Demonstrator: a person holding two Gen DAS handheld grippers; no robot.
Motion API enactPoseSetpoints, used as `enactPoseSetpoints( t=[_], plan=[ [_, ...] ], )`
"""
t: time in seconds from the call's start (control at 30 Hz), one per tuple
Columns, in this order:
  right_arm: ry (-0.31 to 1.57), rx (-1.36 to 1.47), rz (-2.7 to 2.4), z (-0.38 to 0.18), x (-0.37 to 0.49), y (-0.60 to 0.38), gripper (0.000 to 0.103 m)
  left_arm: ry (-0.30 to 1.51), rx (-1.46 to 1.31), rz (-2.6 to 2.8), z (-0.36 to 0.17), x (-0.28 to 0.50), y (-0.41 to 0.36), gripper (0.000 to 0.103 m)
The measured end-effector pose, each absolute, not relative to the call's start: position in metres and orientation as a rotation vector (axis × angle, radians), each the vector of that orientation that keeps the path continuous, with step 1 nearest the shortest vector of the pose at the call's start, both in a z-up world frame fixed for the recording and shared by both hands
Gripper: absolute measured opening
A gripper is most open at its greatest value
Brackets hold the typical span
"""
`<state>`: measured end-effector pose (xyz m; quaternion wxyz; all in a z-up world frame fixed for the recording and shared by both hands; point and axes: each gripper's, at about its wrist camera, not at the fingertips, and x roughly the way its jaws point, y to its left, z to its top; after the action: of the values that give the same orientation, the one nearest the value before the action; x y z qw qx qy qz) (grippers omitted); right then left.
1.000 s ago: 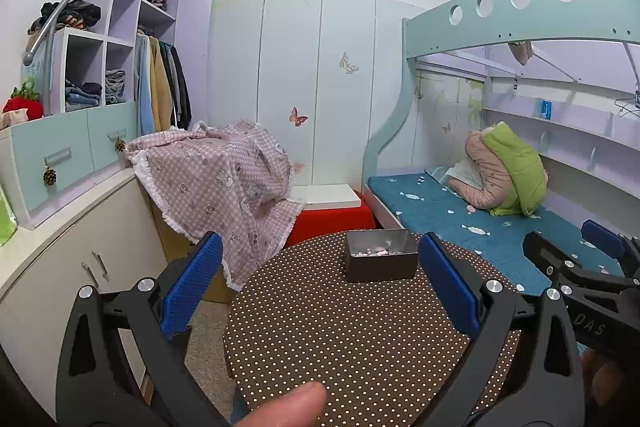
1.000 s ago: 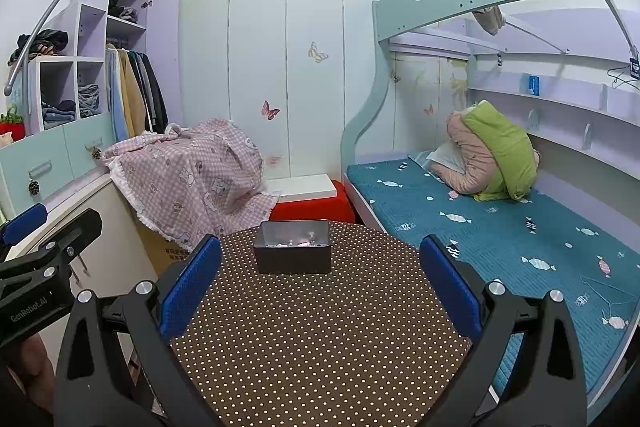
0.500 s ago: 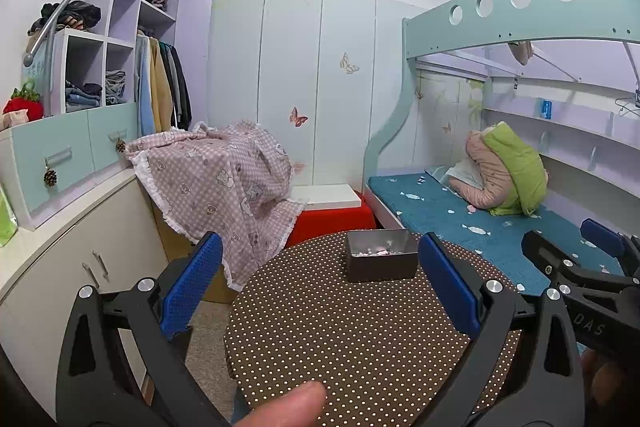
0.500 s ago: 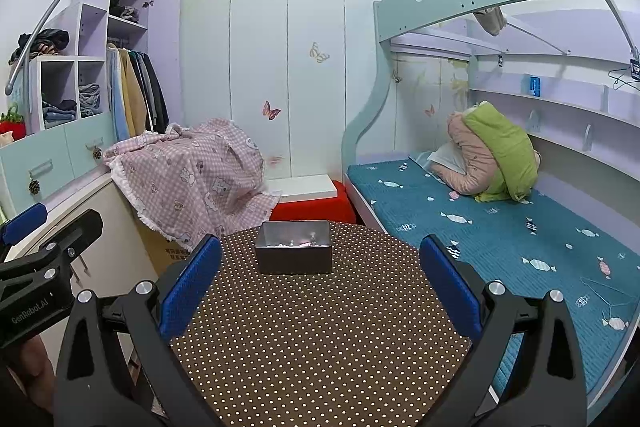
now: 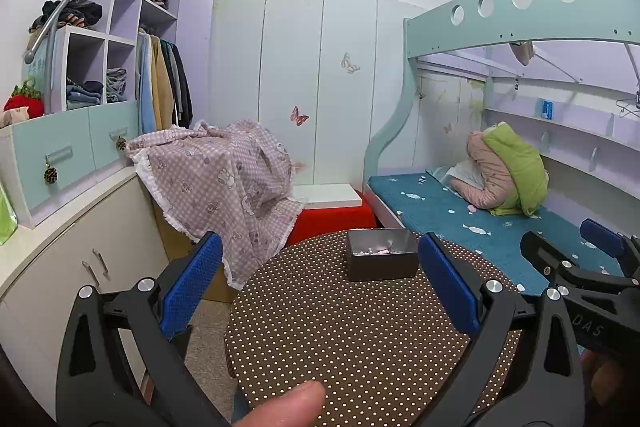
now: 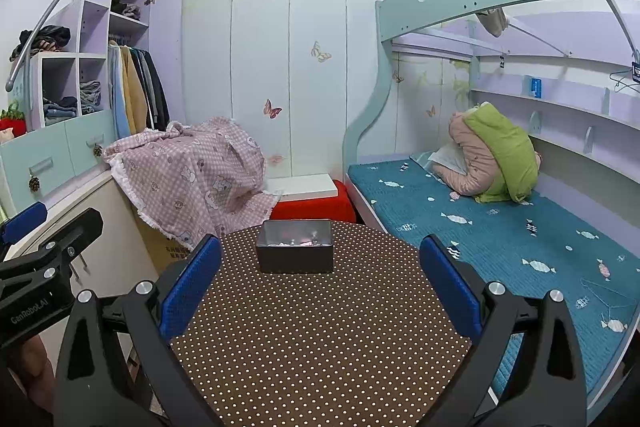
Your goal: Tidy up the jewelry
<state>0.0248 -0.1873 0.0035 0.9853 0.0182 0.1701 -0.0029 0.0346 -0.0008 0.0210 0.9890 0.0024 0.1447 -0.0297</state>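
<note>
Right wrist: dark rectangular tin, pale jewelry inside.

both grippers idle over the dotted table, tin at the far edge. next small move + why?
Probably ease the right gripper forward toward the open grey tin. Both sets of jaws stand wide open and hold nothing; the tin sits at the far edge of the table, well beyond both, and holds small pale pieces. It lies nearly centred in the right wrist view, off-centre for the left gripper.
</note>
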Motion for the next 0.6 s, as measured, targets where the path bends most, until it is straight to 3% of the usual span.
enactPoseSetpoints(
  t=[0.6],
  plan=[
    [0.341, 0.035, -0.008, 0.0025, 0.0242, -0.1875, 0.096, 0.290, 0.005, -0.058, 0.0210, 0.0347, -0.0004, 0.098]
  ],
)
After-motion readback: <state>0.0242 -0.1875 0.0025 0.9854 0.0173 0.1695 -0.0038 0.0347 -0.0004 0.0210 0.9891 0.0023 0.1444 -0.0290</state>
